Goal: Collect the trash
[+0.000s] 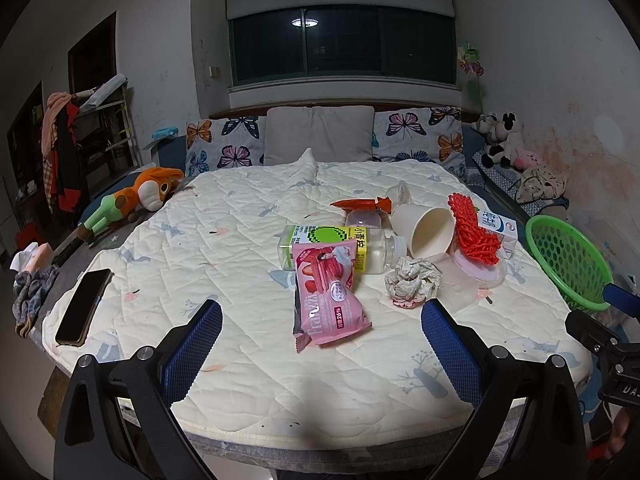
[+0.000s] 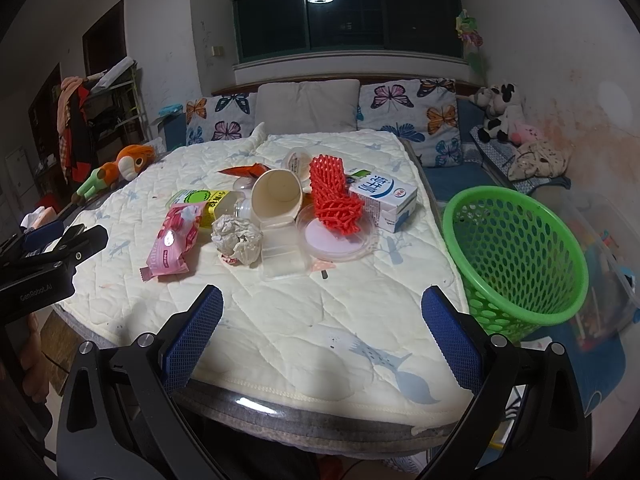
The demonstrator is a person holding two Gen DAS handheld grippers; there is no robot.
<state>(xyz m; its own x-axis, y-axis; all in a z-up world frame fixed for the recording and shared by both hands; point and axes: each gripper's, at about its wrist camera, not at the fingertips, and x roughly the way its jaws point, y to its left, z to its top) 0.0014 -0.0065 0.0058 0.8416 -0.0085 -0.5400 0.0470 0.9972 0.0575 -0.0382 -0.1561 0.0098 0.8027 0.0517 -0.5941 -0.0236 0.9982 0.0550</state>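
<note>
Trash pile sits mid-table on a quilted cream mat (image 1: 248,360) with pale printed animals. Glossy pink snack wrapper (image 1: 328,292) lies nearest, overlapping a clear plastic bottle with green-yellow label (image 1: 326,246) on its side. Crumpled white paper ball (image 1: 412,280) just right of the wrapper. Cream paper cup (image 2: 278,196) tipped over, mouth toward camera, touching a red foam fruit net (image 2: 334,200) draped over a clear round plastic lid (image 2: 340,240). White-blue milk carton (image 2: 384,200) to the right. Orange foil wrapper (image 1: 360,204) at the far side, partly hidden. Green perforated plastic basket (image 2: 516,260) stands beside the table's right edge, tilted.

Left gripper (image 1: 320,344): blue textured pads spread wide, nothing between them, above the mat near the pink wrapper. Right gripper (image 2: 322,332): likewise wide apart, empty. Black smartphone (image 1: 84,306) at the near left.
</note>
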